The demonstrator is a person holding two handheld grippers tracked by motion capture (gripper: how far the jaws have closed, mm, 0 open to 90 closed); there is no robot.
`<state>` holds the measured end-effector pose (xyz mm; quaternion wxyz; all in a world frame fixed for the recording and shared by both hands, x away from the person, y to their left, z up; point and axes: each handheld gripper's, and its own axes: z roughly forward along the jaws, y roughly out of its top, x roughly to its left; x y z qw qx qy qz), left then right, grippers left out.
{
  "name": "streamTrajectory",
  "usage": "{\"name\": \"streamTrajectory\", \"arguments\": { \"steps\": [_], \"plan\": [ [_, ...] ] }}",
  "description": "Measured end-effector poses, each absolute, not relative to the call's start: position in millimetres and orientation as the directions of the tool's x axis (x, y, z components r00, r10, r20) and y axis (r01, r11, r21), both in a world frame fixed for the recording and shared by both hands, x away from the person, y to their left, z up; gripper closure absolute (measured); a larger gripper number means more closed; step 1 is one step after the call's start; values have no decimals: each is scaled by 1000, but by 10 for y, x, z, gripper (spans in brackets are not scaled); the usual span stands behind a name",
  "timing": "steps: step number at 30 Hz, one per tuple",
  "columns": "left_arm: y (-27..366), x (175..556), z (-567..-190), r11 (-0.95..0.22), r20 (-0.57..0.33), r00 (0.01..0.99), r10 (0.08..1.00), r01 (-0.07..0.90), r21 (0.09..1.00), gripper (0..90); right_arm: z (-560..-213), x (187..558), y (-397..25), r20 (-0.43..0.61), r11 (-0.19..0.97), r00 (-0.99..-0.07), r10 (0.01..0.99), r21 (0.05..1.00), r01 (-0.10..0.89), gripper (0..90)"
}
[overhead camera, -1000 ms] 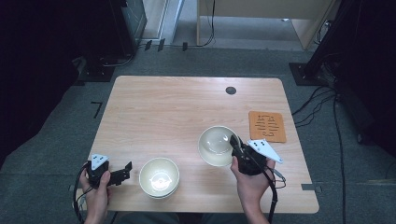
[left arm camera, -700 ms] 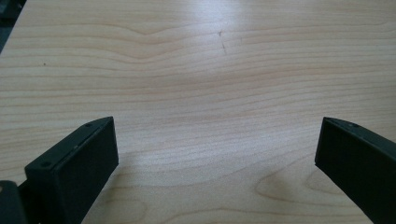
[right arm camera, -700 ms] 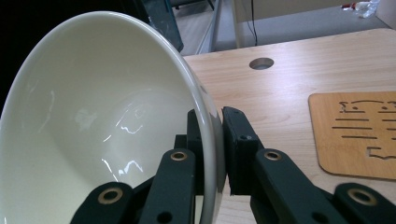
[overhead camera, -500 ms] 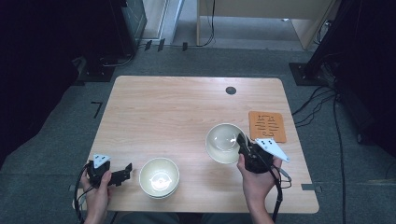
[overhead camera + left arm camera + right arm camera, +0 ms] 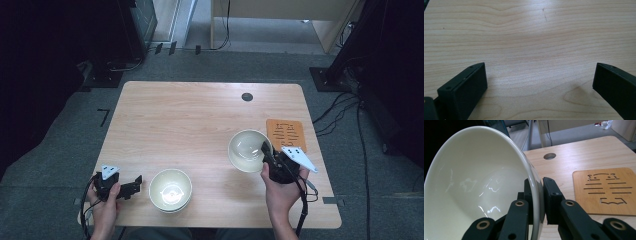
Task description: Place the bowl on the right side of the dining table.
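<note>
A cream bowl hangs over the right half of the wooden table, with my right gripper shut on its near-right rim. In the right gripper view the bowl looms large at the left, its rim pinched between the two black jaws of the gripper. Another cream bowl, apparently a small stack, rests near the table's front edge. Just left of that bowl my left gripper stands open, low over the wood. The left gripper view shows that gripper with bare tabletop between its wide-apart jaws.
An orange-brown wooden trivet with cut-out slots lies at the table's right edge, just beyond the held bowl. A round cable hole sits near the far edge. Cables and dark furniture ring the table on grey carpet.
My right gripper has carried the bowl to the right and a little away from me, closer to the trivet. The left gripper and the front bowl have stayed put.
</note>
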<state>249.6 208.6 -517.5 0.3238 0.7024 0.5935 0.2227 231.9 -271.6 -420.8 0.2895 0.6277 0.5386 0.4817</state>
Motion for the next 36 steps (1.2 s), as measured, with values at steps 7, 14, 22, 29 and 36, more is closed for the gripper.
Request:
{"name": "streamTrajectory", "arguments": {
  "steps": [7,14,22,29,36],
  "plan": [
    [2082,2494,-5177,-89,-70,199,977,688,721,0,-4222,2334,-2804,296,-266,-18,955,881,392,826],
    [2074,2493,-5180,-94,-62,200,978,688,720,0,-4239,2350,-2896,300,-281,13,954,878,386,826],
    [2066,2492,-5183,-99,-57,200,978,688,719,0,-4261,2367,-2980,294,-287,41,955,878,383,826],
    [2061,2491,-5185,-104,-53,203,978,686,720,0,-4275,2381,-3059,291,-293,64,955,879,377,826],
    [2056,2491,-5187,-109,-47,205,978,686,720,0,-4299,2399,-3160,294,-306,91,952,875,376,826]
  ]
}}
